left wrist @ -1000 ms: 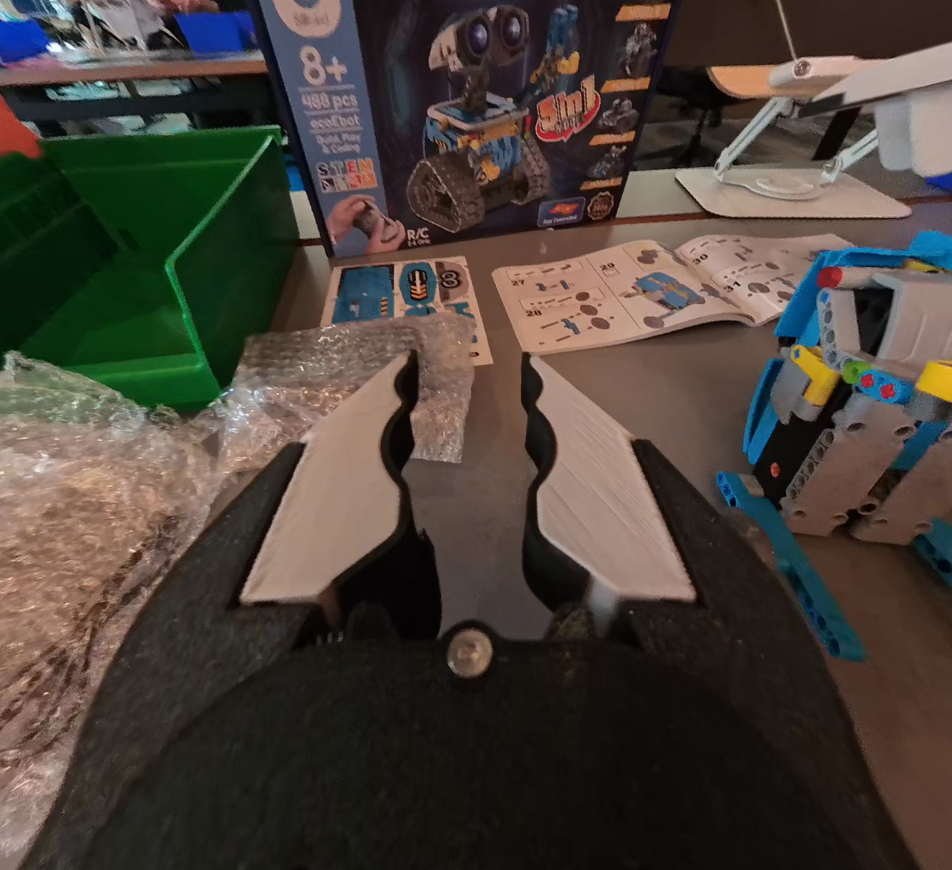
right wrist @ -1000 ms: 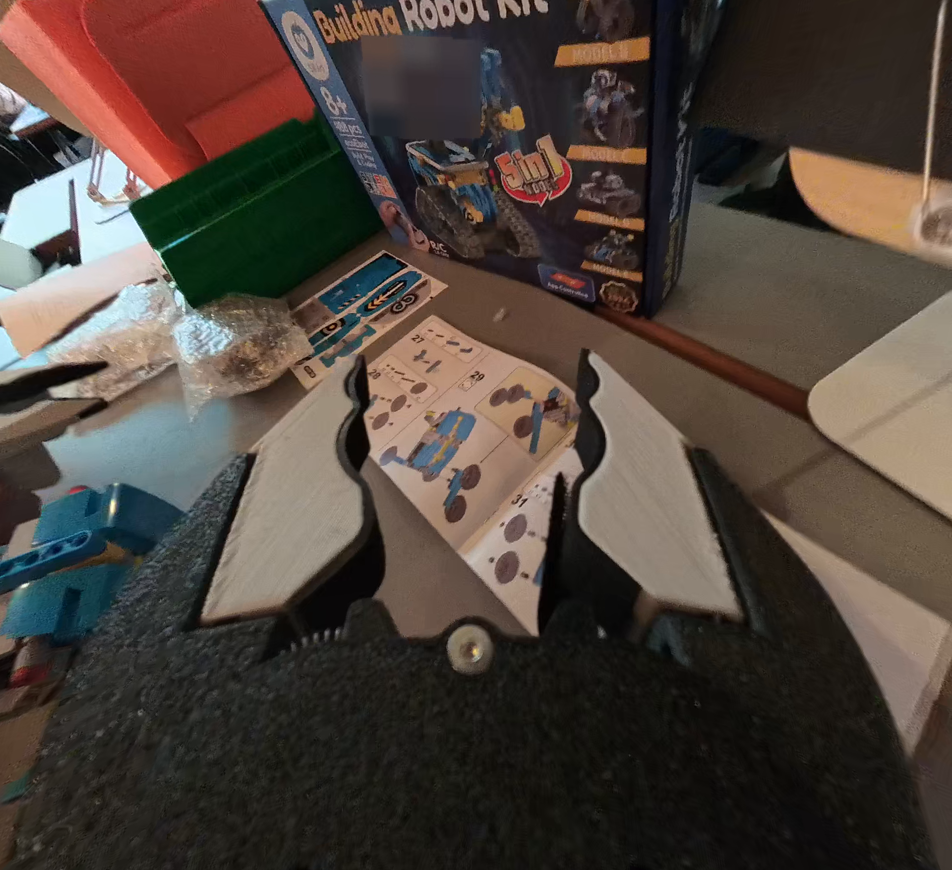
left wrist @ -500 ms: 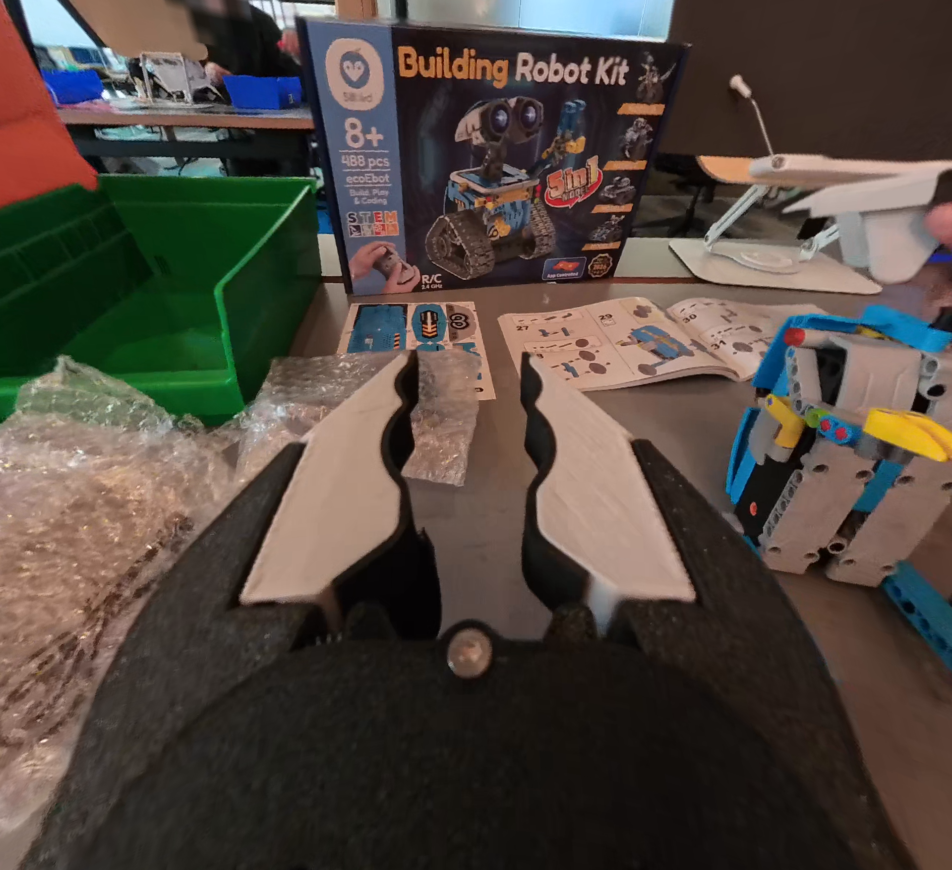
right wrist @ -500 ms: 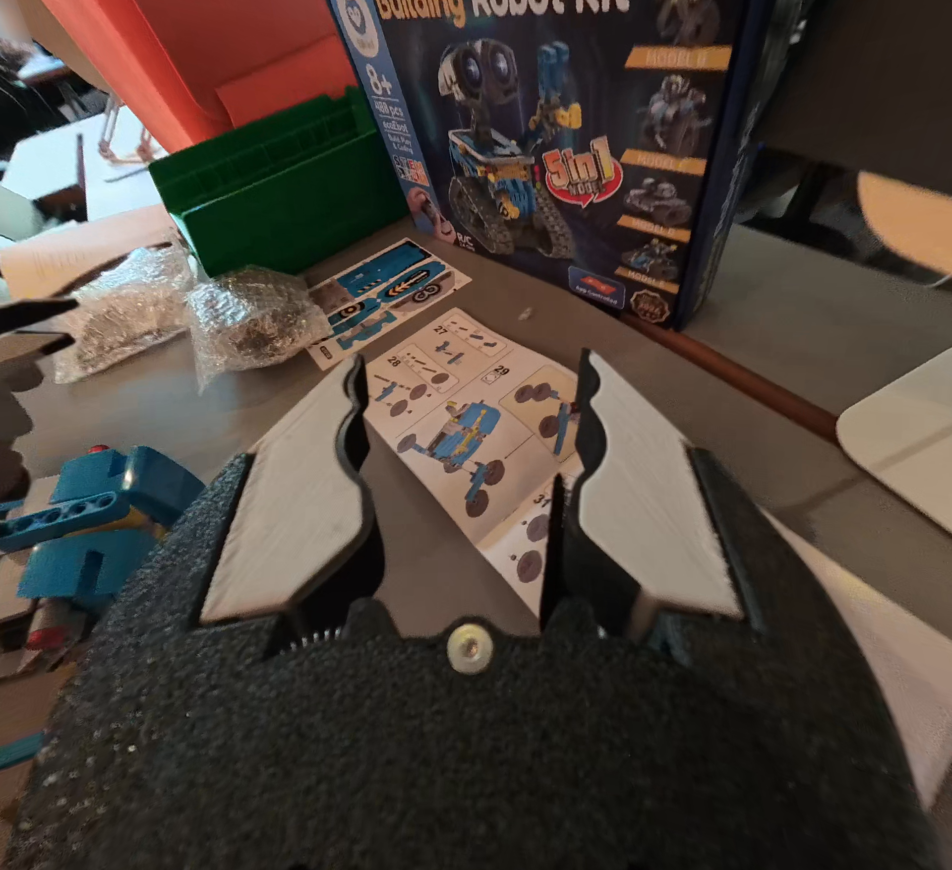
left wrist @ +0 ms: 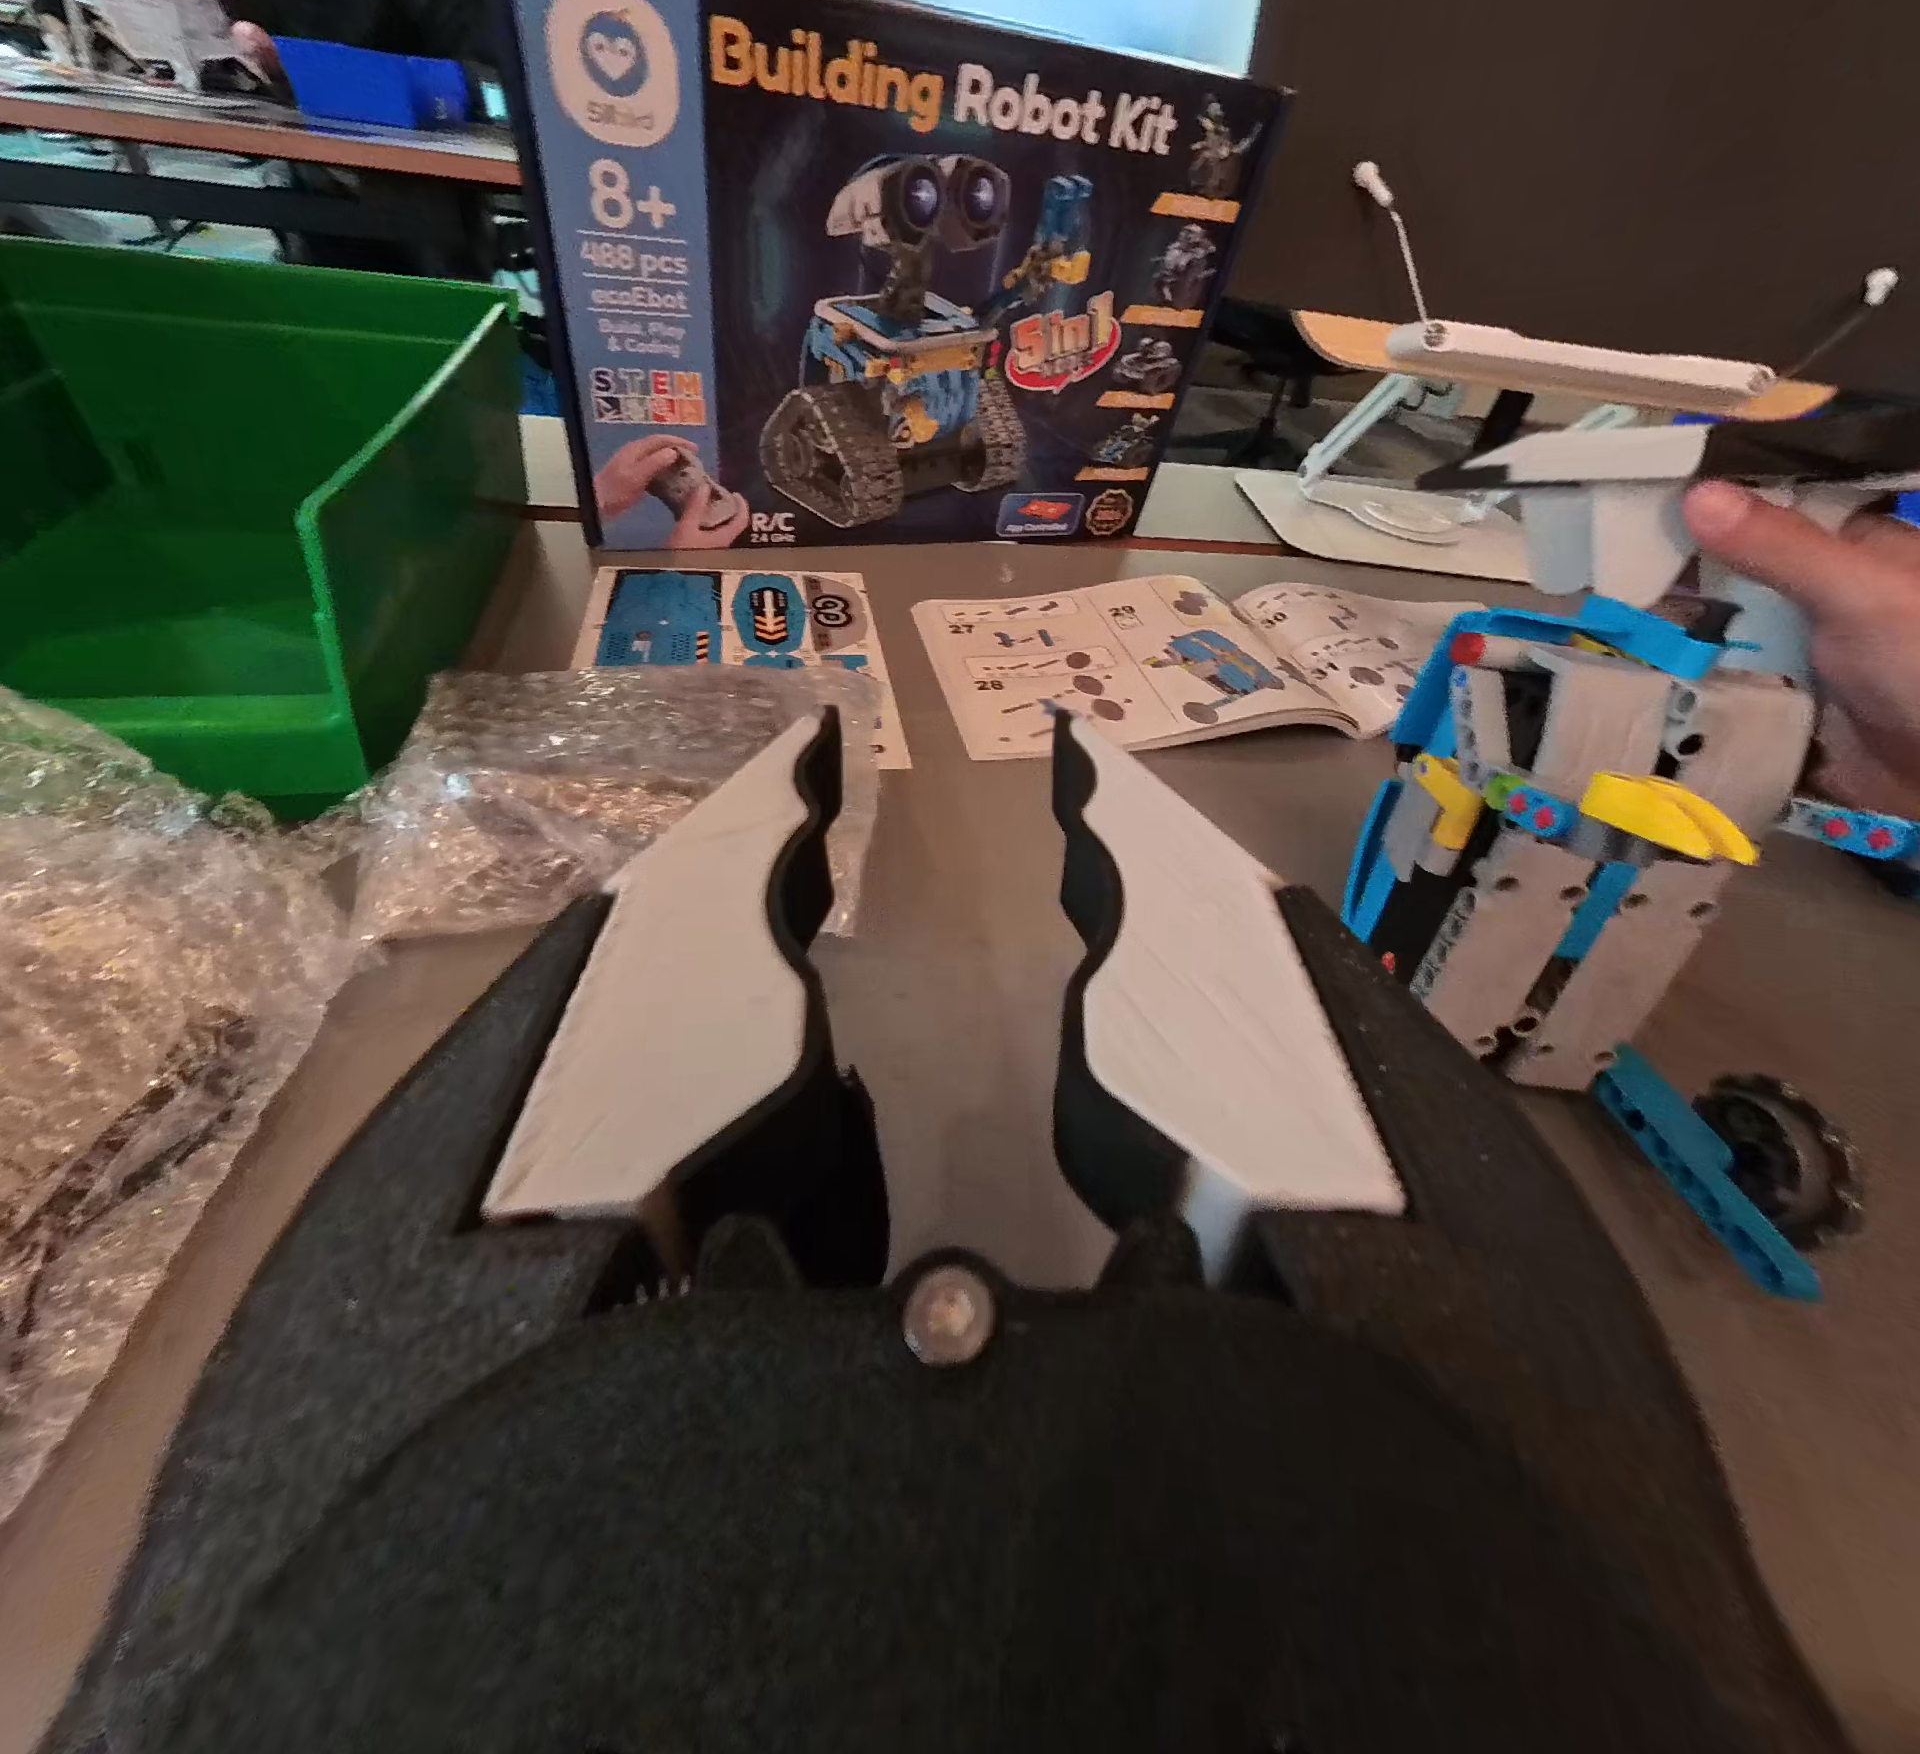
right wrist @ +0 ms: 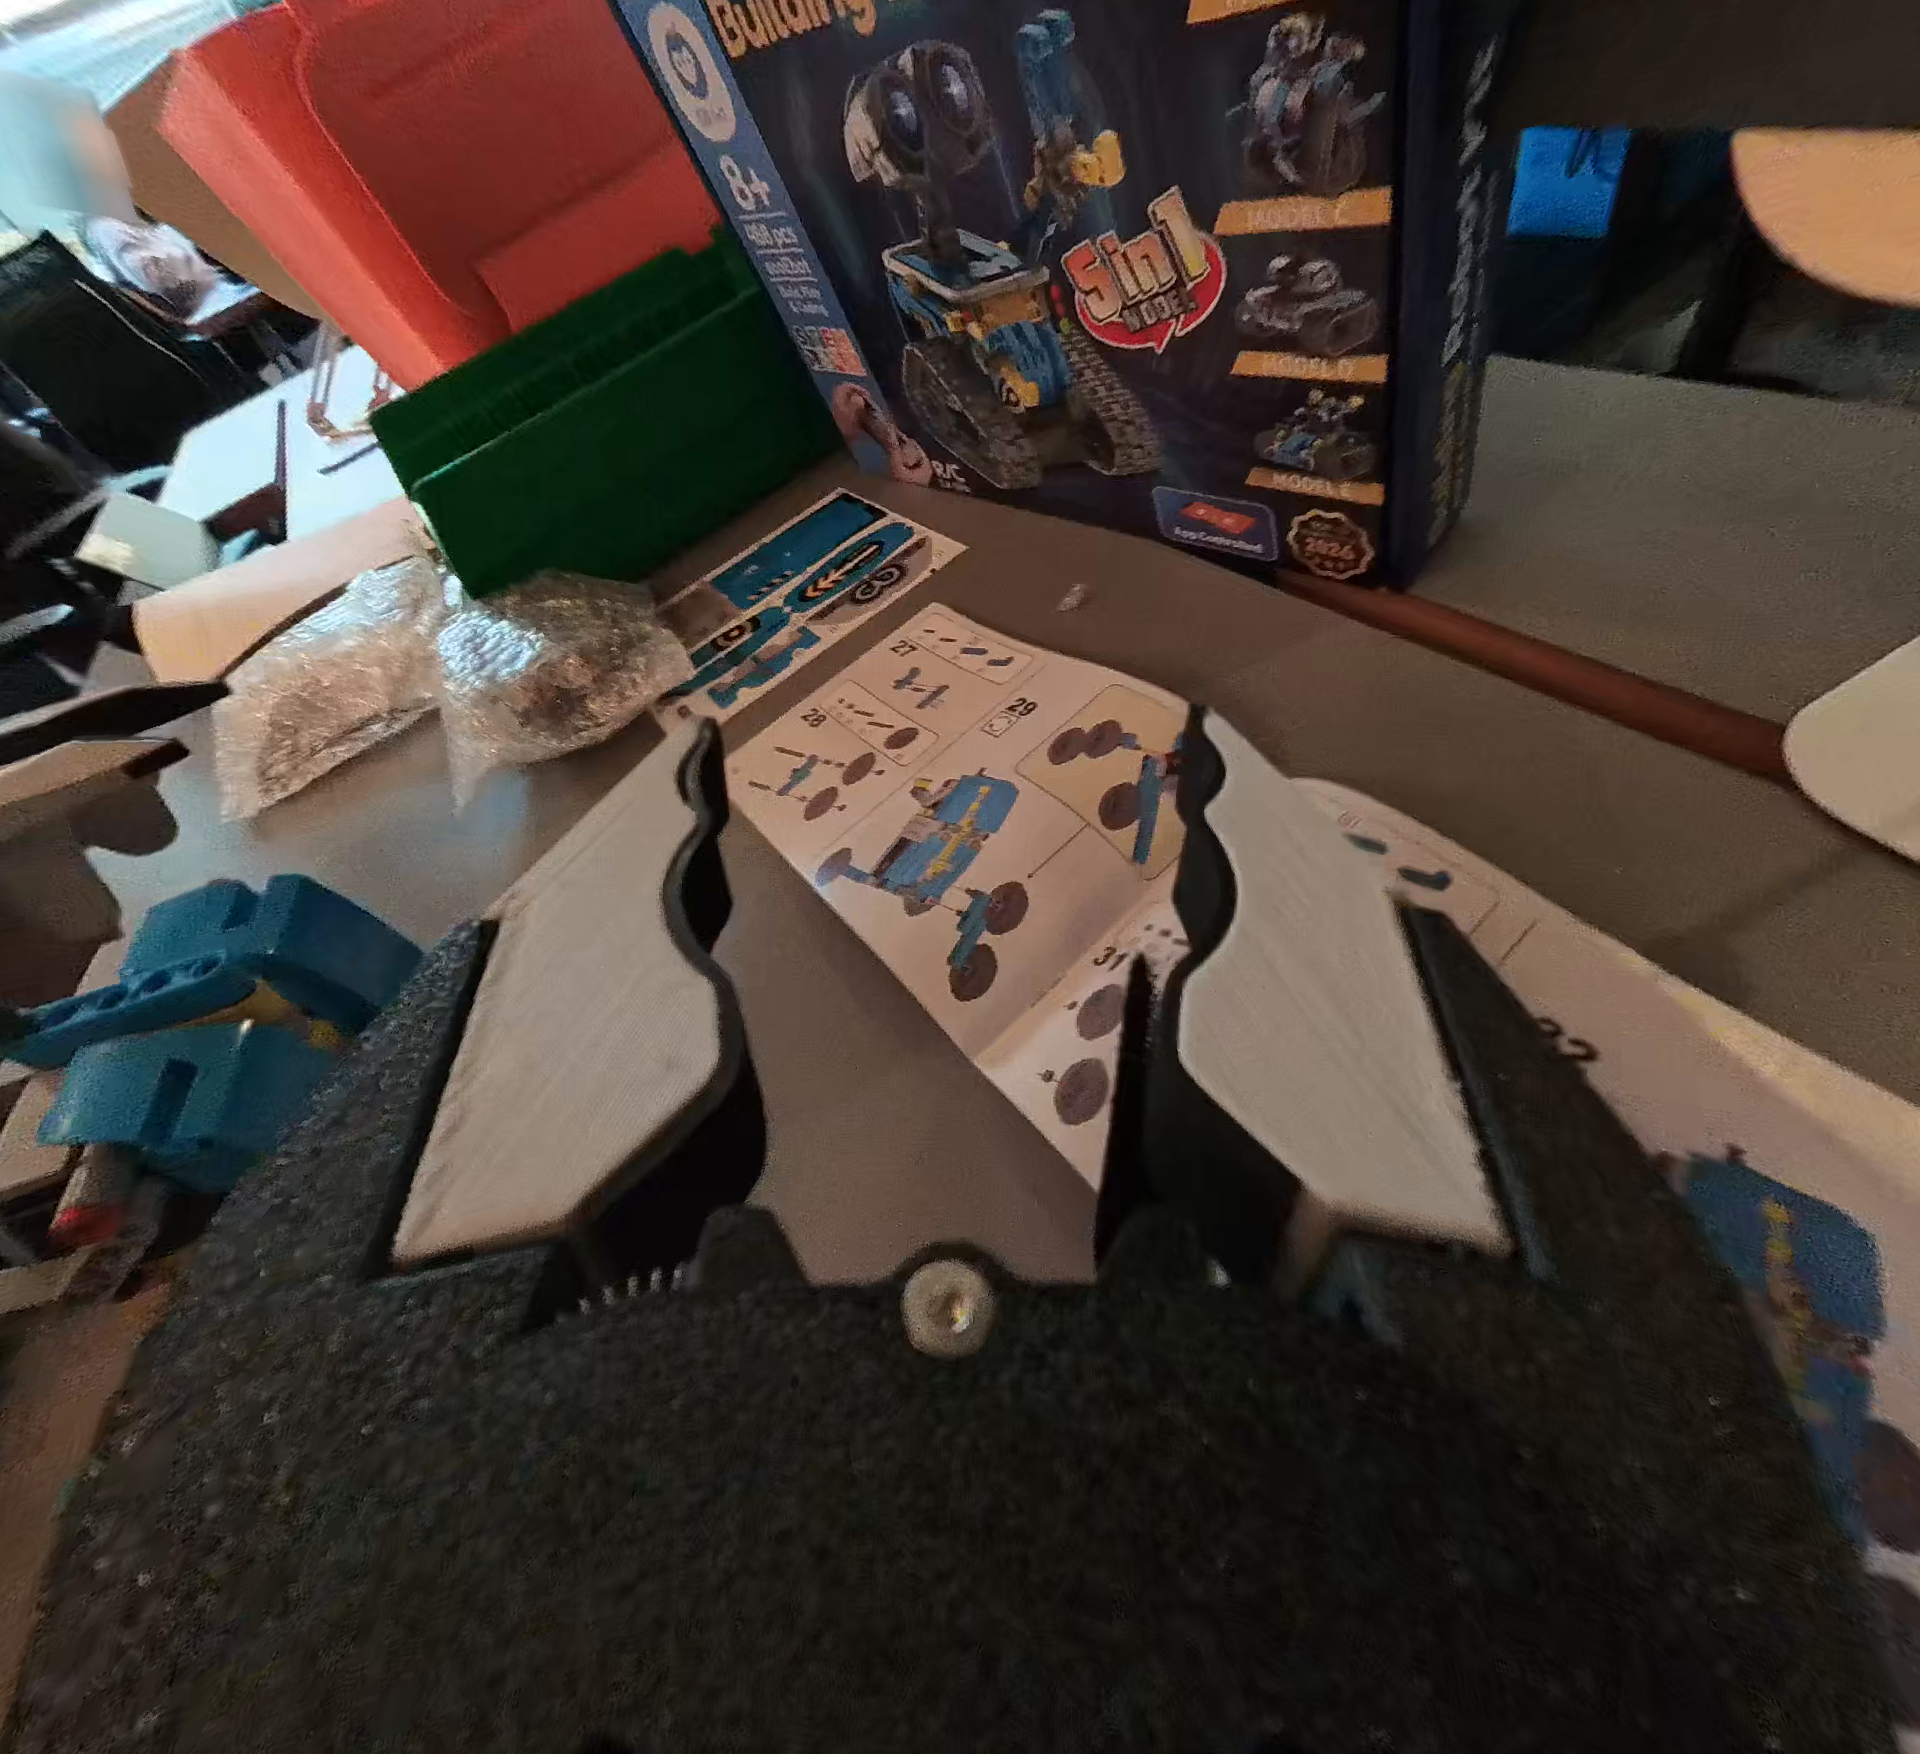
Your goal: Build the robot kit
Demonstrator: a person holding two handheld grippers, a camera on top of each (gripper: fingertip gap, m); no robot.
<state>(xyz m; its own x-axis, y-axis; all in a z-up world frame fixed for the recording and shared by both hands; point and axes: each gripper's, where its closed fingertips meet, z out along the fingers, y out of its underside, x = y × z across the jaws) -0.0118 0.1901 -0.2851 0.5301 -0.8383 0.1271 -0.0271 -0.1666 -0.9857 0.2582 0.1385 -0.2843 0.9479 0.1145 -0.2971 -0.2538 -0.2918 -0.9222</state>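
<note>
Two grippers, both empty with jaws spread wide. The left gripper (left wrist: 940, 748) hovers over bare counter (left wrist: 956, 883); the half-built brick robot (left wrist: 1558, 873) stands upright at right of frame, bubble wrap (left wrist: 582, 800) lower left. The right gripper (right wrist: 951, 759) hangs over the open instruction booklet (right wrist: 966, 769), robot at its left edge.
</note>
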